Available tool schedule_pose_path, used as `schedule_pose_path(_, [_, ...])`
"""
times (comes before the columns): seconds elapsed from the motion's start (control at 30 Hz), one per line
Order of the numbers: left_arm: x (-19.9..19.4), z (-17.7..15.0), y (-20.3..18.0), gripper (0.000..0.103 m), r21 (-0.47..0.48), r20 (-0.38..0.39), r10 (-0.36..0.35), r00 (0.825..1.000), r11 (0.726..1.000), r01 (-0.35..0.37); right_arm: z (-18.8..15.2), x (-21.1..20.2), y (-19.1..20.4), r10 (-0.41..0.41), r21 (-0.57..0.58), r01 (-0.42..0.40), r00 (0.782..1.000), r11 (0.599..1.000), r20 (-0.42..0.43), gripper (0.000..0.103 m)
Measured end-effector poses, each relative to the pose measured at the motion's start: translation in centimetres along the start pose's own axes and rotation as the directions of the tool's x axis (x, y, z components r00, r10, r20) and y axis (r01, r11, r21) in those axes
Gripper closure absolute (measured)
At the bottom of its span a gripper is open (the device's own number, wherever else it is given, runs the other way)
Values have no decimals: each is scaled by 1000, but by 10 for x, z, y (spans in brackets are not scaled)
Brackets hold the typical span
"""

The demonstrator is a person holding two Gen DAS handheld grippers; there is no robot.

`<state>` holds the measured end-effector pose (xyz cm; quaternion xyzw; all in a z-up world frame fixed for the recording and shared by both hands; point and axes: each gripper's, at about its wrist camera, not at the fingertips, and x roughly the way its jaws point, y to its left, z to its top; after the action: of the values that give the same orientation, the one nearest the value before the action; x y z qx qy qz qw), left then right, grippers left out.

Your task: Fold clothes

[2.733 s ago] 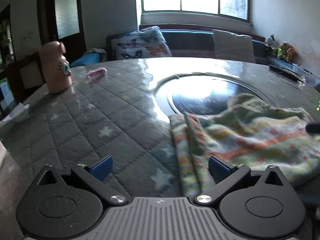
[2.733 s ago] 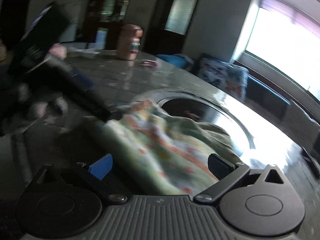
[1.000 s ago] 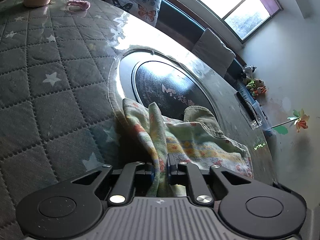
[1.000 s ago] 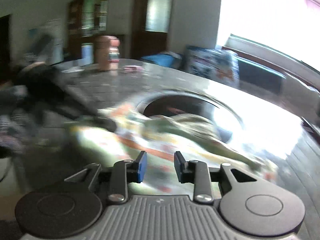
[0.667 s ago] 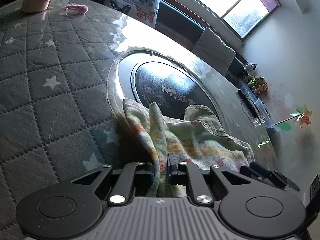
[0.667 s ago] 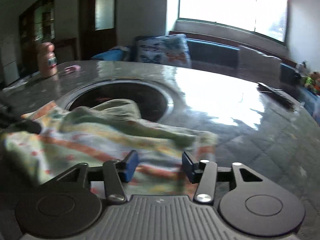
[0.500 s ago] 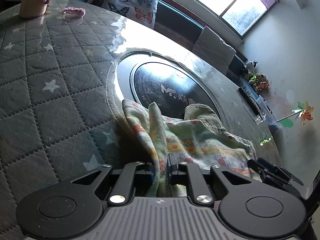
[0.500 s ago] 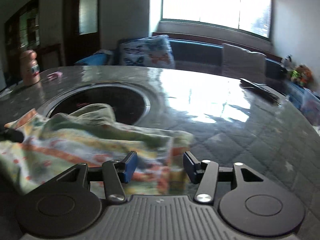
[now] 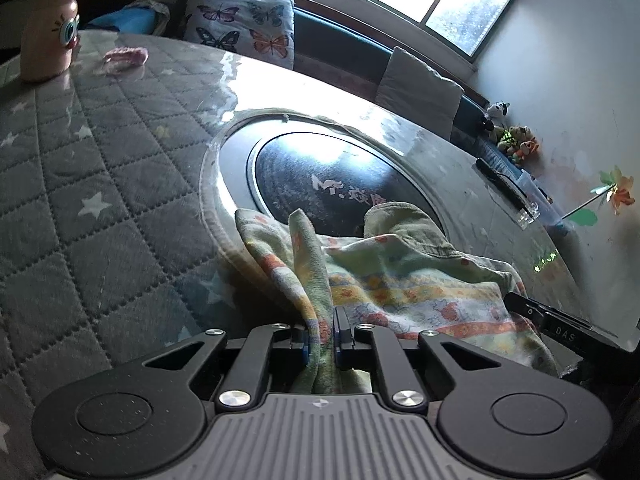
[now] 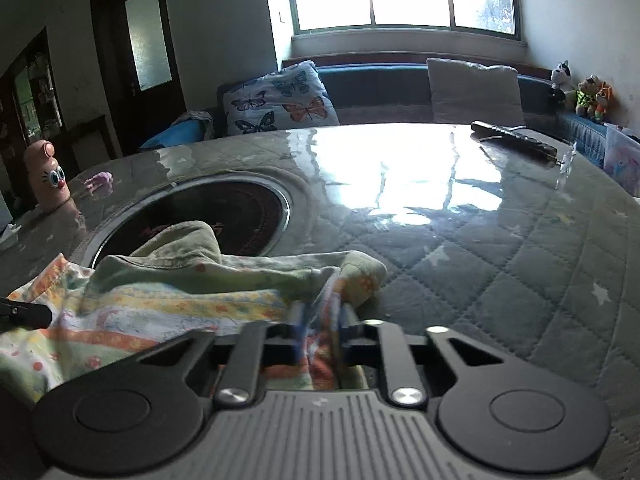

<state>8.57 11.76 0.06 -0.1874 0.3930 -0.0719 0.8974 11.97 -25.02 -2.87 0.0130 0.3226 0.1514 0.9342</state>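
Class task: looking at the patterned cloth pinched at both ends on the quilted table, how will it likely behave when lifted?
The patterned cloth already lies in soft folds and bunches, so it probably sags floppily between the left tool and right tool. It looks thin, likely light. Nothing suggests fragility.

pastel striped floral garment, grey star-quilted table cover, butterfly-print cushion
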Motion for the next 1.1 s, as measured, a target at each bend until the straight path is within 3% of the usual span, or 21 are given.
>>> schedule_pose_path(0.37, [4, 33, -74, 93, 162, 35, -77, 996, 984, 70, 16, -43, -20, -58, -3, 59, 992, 998, 110, 96])
schedule_pose_path(0.67, [58, 49, -150, 93, 241, -2, -124, 992, 963, 121, 37, -67, -79, -187, 32, 184, 970, 982, 157, 96])
schedule_pose_path(1.1, [134, 62, -237, 93, 352, -67, -151, 986, 921, 165, 48, -63, -165, -330, 106, 317, 934, 942, 137, 96])
